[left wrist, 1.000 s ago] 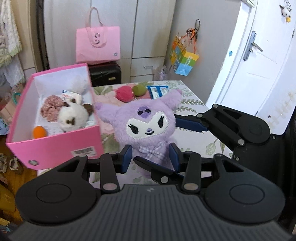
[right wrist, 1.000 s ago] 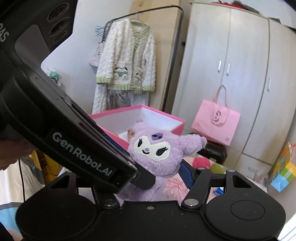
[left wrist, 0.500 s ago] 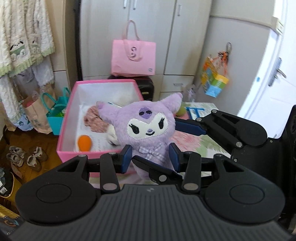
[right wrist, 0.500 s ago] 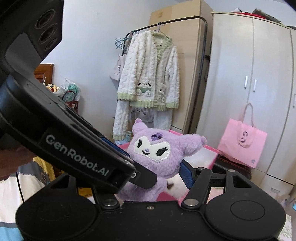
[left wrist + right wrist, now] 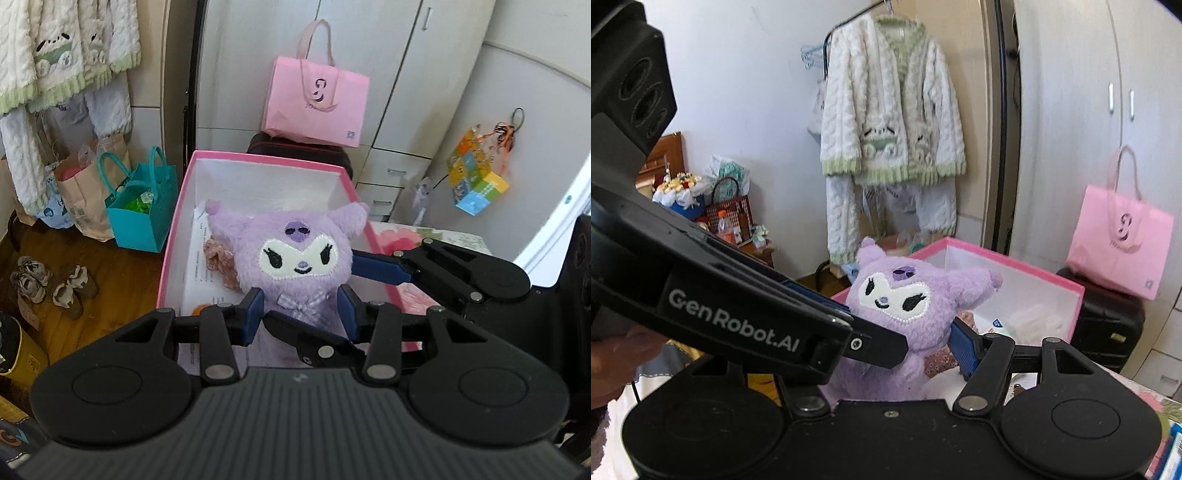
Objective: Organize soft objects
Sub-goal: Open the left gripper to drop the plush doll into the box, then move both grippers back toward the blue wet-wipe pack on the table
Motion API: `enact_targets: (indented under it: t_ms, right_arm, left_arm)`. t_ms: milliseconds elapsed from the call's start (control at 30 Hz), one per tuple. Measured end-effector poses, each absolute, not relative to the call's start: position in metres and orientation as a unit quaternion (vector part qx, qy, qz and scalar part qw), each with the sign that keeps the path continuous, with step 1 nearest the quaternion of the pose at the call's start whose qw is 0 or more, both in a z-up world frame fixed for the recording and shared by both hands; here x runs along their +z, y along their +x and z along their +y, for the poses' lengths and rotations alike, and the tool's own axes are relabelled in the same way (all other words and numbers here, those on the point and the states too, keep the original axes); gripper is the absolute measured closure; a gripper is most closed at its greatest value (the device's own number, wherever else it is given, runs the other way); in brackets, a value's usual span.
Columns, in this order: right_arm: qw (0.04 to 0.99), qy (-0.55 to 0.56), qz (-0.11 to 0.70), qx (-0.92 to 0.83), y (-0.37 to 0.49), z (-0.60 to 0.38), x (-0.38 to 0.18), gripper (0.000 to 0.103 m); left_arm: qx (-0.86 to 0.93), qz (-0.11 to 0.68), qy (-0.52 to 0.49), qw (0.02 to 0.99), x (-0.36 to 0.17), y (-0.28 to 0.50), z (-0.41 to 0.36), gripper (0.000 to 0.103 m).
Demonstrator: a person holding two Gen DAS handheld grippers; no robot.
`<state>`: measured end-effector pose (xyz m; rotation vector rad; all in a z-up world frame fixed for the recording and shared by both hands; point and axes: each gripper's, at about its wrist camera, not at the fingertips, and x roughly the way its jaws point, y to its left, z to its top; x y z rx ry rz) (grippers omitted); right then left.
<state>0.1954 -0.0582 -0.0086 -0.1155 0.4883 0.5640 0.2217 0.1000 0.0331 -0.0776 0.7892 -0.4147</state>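
A purple plush doll (image 5: 295,254) with a white face is held upright by both grippers over the open pink box (image 5: 177,206). My left gripper (image 5: 301,312) is shut on its lower body, at the bow. My right gripper (image 5: 923,341) is shut on the same doll (image 5: 901,306) from the side; its blue finger (image 5: 376,267) shows at the doll's right in the left wrist view. Inside the box lie a pinkish knitted soft item (image 5: 218,258), an orange ball (image 5: 201,308) and papers. The pink box (image 5: 1027,266) also shows behind the doll in the right wrist view.
A pink tote bag (image 5: 314,99) sits on a black case behind the box. A teal bag (image 5: 142,210) and paper bags stand on the wooden floor to the left, with shoes (image 5: 51,284). A floral-covered table (image 5: 443,236) lies right of the box. A cardigan (image 5: 890,110) hangs behind.
Both grippers have carried the doll left from over the table to above the open pink box. The grips on the doll are unchanged.
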Motion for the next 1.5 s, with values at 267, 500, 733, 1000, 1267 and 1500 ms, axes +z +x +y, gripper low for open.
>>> enact_targets:
  t_ms: [267, 500, 733, 1000, 1267, 1500]
  right_arm:
    - [0.914, -0.070, 0.295, 0.270, 0.235, -0.049, -0.026, 0.033]
    - [0.906, -0.091, 0.306, 0.276, 0.238, -0.043, -0.030, 0.033]
    - [0.909, -0.108, 0.305, 0.261, 0.221, -0.056, -0.020, 0.031]
    - [0.917, -0.106, 0.297, 0.243, 0.188, -0.081, -0.003, 0.030]
    - [0.926, -0.130, 0.277, 0.221, 0.139, -0.105, 0.024, 0.028]
    - [0.931, -0.137, 0.268, 0.208, 0.099, -0.127, 0.037, 0.025]
  left_arm:
    - [-0.184, 0.405, -0.042, 0.895, 0.005, 0.261, 0.101, 0.061]
    - [-0.172, 0.410, -0.039, 0.895, -0.001, 0.264, 0.098, 0.061]
    - [-0.160, 0.373, -0.025, 0.913, 0.020, 0.235, 0.103, 0.053]
    - [-0.185, 0.334, 0.012, 0.924, 0.051, 0.187, 0.094, 0.042]
    - [-0.223, 0.303, 0.038, 0.926, 0.074, 0.128, 0.080, 0.038]
    - [-0.243, 0.295, 0.055, 0.923, 0.079, 0.091, 0.065, 0.034]
